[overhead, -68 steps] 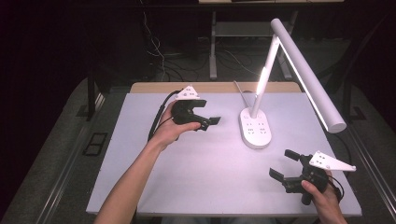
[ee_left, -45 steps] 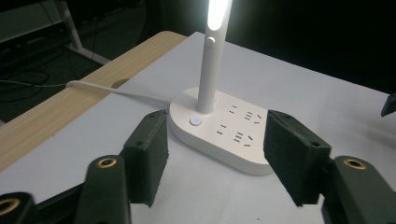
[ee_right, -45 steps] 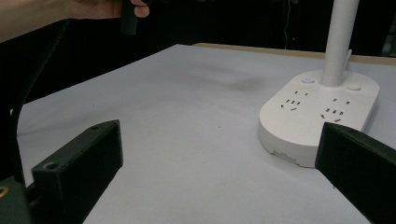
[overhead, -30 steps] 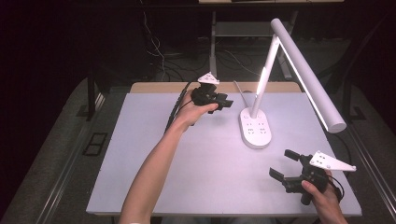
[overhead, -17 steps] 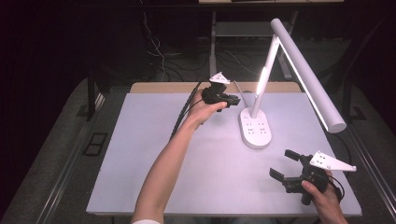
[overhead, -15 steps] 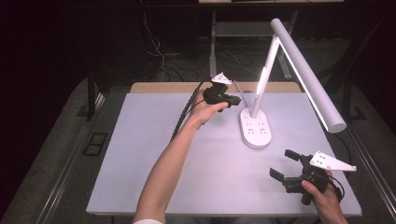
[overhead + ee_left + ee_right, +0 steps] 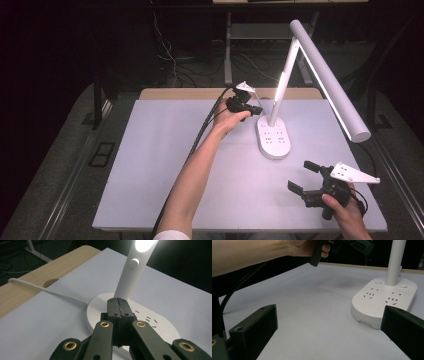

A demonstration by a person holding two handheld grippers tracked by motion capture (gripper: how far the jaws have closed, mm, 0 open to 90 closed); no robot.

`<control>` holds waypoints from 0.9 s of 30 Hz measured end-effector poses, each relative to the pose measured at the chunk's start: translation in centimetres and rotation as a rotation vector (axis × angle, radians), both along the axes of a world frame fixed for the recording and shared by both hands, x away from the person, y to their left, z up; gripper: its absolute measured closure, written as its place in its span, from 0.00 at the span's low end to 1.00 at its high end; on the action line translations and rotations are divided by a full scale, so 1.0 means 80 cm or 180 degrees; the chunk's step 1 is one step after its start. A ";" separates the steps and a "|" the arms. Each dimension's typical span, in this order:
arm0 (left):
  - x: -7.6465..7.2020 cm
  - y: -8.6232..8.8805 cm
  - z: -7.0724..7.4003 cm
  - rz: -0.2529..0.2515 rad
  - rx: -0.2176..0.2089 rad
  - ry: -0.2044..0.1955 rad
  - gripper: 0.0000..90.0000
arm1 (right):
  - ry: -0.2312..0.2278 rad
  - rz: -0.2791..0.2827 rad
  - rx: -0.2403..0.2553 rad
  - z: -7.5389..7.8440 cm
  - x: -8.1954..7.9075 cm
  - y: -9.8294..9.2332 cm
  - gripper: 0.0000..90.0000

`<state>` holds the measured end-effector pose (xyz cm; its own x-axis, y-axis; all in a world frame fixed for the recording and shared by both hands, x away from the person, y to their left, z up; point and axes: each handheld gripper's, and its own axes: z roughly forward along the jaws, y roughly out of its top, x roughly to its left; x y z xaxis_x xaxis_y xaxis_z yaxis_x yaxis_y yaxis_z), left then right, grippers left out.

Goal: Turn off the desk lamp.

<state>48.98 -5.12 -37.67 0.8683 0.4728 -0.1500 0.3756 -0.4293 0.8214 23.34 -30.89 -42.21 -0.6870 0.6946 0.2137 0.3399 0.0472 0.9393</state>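
- Jaws of the left gripper (image 7: 256,110) have just been closing and now meet pad to pad in the left gripper view, with nothing between them
- Closed tip points at the foot of the desk lamp (image 7: 273,137), right where the white post (image 7: 131,270) rises from the base (image 7: 100,305); whether the tip touches the base I cannot tell
- Lamp stands at the far middle of the table (image 7: 150,165), a little to the right, its long head reaching out over the right side, its white cord (image 7: 45,288) trailing off toward the wooden back edge
- My reading: a shut tip makes a good poker, so the work in hand looks like pressing a control on the lamp, either the round button (image 7: 135,263) on the post or one of the 2 buttons beside the post's foot, seen in the right gripper view
- Light glows on the post above that round button, so the lamp appears lit at this moment
- Right gripper (image 7: 304,176) rests low at the near right of the table, jaws standing wide apart and holding nothing, aimed toward the lamp's base
- Against the earliest picture: the left gripper was then open and well left of the lamp, over the far part of the table; now it sits just beside the post, lower, and shut
- Right gripper and lamp lie where they were in that picture
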 end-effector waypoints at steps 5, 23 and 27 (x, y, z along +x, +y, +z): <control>0.004 -0.011 -0.011 0.0003 0.0045 0.0047 1.00 | 0.0005 -0.0001 -0.0005 0.000 0.000 -0.001 0.01; 0.015 -0.030 -0.052 0.0074 0.0161 0.0291 1.00 | 0.0000 0.0031 -0.0017 0.000 -0.001 0.003 0.01; 0.016 -0.032 -0.057 0.0086 0.0168 0.0316 1.00 | -0.0006 0.0034 -0.0019 0.000 -0.001 0.004 0.01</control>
<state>50.28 -7.70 -42.22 0.8373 0.5053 -0.2089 0.4660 -0.4597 0.7560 23.29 -30.60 -42.19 -0.6947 0.6885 0.2083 0.3377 0.0564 0.9396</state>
